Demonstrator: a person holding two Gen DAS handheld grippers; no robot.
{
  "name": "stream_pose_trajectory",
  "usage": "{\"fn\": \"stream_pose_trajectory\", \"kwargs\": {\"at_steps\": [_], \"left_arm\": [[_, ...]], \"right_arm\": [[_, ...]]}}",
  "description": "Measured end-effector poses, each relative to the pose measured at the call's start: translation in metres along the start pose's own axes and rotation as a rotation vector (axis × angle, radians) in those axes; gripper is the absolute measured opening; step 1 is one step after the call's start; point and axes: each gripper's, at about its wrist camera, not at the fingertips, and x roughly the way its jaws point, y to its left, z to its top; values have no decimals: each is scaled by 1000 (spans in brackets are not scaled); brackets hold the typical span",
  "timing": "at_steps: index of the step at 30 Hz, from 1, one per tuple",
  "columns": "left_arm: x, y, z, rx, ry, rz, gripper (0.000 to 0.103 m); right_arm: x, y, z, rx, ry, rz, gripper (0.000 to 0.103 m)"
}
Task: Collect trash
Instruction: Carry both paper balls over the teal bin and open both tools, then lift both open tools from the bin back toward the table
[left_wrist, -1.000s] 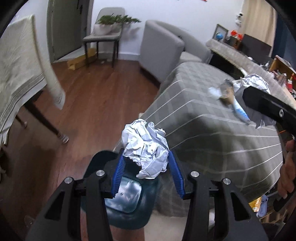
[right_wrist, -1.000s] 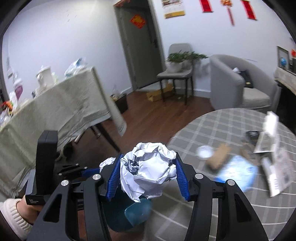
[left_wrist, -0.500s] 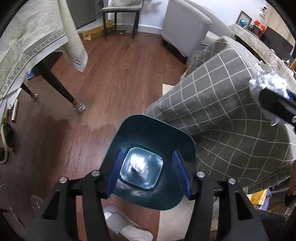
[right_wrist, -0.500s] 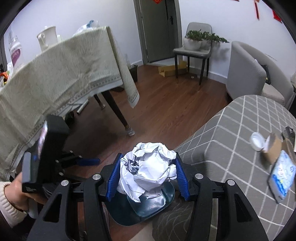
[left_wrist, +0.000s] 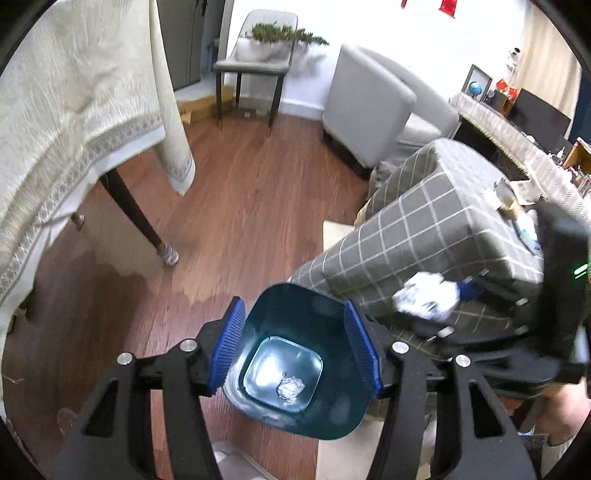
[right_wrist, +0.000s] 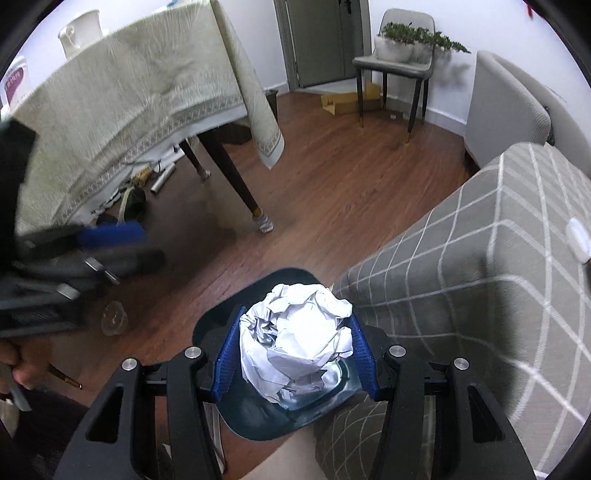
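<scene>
The paper ball (right_wrist: 295, 339) could miss the bin (right_wrist: 218, 325) & land on the floor (right_wrist: 332, 177). Why? The ball is big & puffy, nearly as wide as the bin's mouth looks from here. If the right gripper (right_wrist: 293, 363) lets go while off to one side, the ball may hit the rim & bounce out. The checked cloth on the desk (right_wrist: 498, 240) is just beside the bin too, so the ball could roll down it the wrong way.

Right jaws: closed on the paper ball, one blue pad each side, ball sticking up past the tips. It looks to be right over the bin's mouth, w/ the bin below it.

Left gripper (left_wrist: 293, 350): jaws wide open, nothing in them. It hangs over the bin, looking straight down in. A small bit of paper (left_wrist: 290, 387) lies on the bin's bottom, between the two pads as seen, but far below them, not touching.
</scene>
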Motion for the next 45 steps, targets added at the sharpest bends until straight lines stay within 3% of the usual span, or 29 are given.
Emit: {"fn": "stream_pose_trajectory", "kwargs": {"at_steps": [3,6,12,19,28,36,45], "left_arm": [[-9,-1,4,8,-37,11,56],[-15,-2,7,-1,-67,-15,48],[-28,-14,16,-7,-118,-60,42],[-53,-29,25,9,-208,-109,39],[-62,-49,32,46,-267,-103,41],[-65,-57,39,40,-298,-71,41],[-56,-80,44,39,-304,-77,45]], "right_arm": [[15,4,-5,-9,35,-6,54],[30,9,-8,-12,68,-3,54],[49,12,-14,-20,111,-19,55],[55,9,-21,-5,125,-34,65],[24,17,-16,-35,48,4,69],[-38,21,-8,-81,-96,29,69],[-92,-8,-8,-64,-206,-4,69]]}}
